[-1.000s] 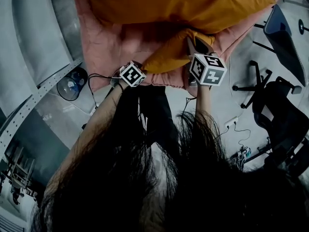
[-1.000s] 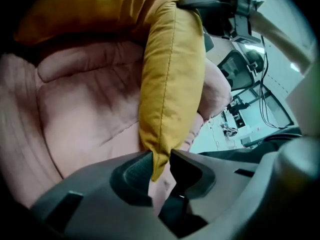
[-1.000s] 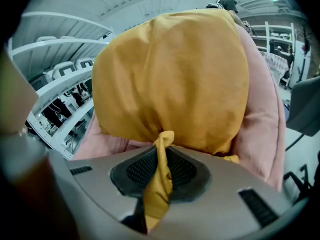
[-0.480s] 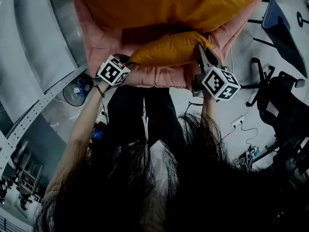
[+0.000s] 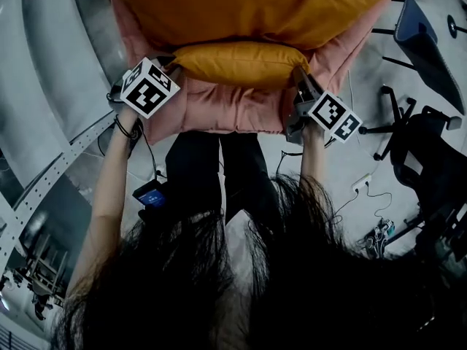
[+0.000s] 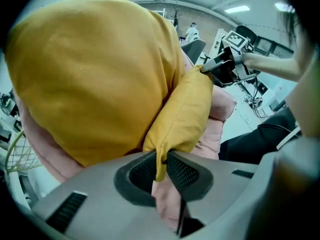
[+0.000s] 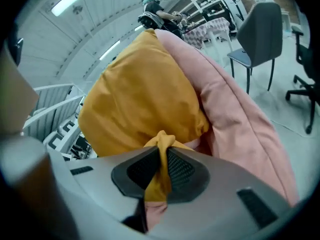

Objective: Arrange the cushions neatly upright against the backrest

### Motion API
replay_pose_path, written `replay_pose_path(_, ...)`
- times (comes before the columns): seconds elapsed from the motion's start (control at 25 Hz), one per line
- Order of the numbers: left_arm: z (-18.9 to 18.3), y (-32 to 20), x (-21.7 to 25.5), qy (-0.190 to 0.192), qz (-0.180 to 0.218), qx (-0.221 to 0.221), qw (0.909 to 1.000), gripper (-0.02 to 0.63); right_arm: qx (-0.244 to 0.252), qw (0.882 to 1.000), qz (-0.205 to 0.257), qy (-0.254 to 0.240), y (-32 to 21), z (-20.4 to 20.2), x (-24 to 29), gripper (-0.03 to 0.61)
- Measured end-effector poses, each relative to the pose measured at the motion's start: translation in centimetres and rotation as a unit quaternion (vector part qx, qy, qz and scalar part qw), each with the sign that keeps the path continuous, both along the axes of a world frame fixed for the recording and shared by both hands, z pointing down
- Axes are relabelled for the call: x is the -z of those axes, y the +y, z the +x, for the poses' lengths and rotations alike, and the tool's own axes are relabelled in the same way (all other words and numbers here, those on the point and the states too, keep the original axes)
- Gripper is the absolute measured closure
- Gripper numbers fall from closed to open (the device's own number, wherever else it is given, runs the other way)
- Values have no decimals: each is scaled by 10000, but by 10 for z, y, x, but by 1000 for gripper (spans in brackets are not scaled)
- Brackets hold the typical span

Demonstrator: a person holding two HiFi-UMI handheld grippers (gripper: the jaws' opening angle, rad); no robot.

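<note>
Orange small cushion sits just in front of the big cushion. Our left gripper and right gripper jaws are closing on its corners. Such thin fabric pinches may slip as we lift.

Both arms reach forward, grippers well apart.
The left gripper and right gripper are closing their fingers, each pinching one corner of the small cushion.

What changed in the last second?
The left gripper swung out left holding one corner of the small cushion; the right gripper holds the other; both jaws are closing on fabric, and the cushion now lies stretched level. The big cushion and pink seat stayed.
</note>
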State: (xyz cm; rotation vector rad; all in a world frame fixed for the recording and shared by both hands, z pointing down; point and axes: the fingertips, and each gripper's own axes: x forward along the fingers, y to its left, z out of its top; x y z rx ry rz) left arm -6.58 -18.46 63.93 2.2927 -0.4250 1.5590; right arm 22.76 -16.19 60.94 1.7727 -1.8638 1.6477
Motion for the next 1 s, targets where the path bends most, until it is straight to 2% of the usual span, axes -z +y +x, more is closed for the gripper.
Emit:
replay_pose_path(0.16, 13, -17, -14, 14, -308, -55, 9995, 546, -440, 9970, -560, -290, -5, 13, -39, 522)
replay_pose_path(0.32, 21, -23, -37, 32, -417, 258, 9988, 546, -670, 9938, -770, -430, -11, 22, -63, 522)
replay_pose_path(0.48, 9, -27, -52, 51, -267, 830, 9962, 546, -616, 9951, -720, -294, -25, 14, -77, 522)
replay_pose_path(0.64, 15, -37, -78, 9, 154, 1164, 9931, 546, -471, 9969, -629, -4, -38, 18, -106, 522)
replay_pose_path(0.8, 18, -46, -96, 100, 473, 1617, 9857, 545, -560, 9975, -422, -59, -43, 21, -128, 522)
replay_pose_path(1.0, 17, -50, -102, -22, 627, 1776, 9821, 545, -462, 9985, -248, 128, -48, 20, -136, 520)
